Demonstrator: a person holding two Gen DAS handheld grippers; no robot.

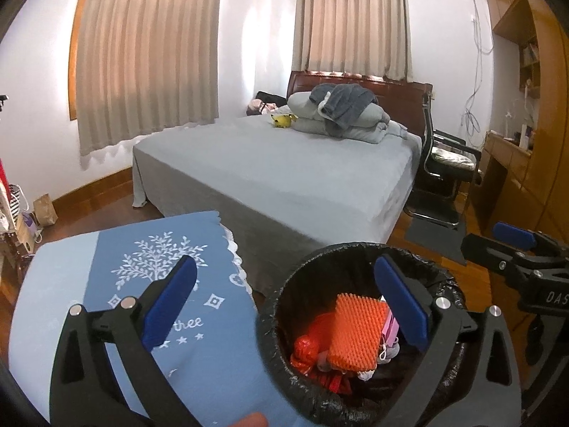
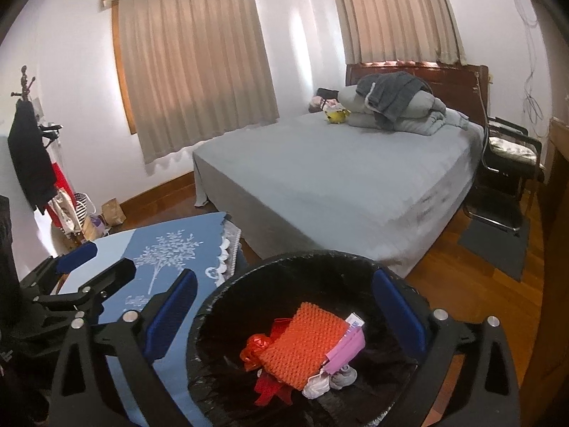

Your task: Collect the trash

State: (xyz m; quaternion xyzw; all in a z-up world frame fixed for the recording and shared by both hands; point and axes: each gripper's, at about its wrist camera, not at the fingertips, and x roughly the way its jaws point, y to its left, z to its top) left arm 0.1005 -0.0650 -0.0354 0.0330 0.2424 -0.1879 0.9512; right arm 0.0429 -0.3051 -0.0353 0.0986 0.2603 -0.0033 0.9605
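A round bin (image 1: 272, 323) (image 2: 227, 281) lined with a black bag stands on the floor beside a table. Inside lie an orange foam net (image 1: 355, 334) (image 2: 302, 345), crumpled red plastic (image 1: 306, 348) (image 2: 254, 350), a pink packet (image 2: 346, 348) and pale wads. My left gripper (image 1: 284, 267) hovers over the bin's left rim, open, nothing between its blue pads. My right gripper (image 2: 284, 277) hangs above the bin's mouth, also open and holding nothing. Each gripper shows at the edge of the other's view: the right gripper (image 1: 512, 245) and the left gripper (image 2: 96, 261).
The table (image 1: 117, 284) (image 2: 170, 245) under a blue tree-print cloth stands left of the bin. Behind is a grey bed (image 1: 284, 163) with folded bedding. A black chair (image 1: 444, 163), a dark mat (image 2: 494, 245) and wooden cabinets (image 1: 533, 142) fill the right. A coat rack (image 2: 32, 149) and bags stand left.
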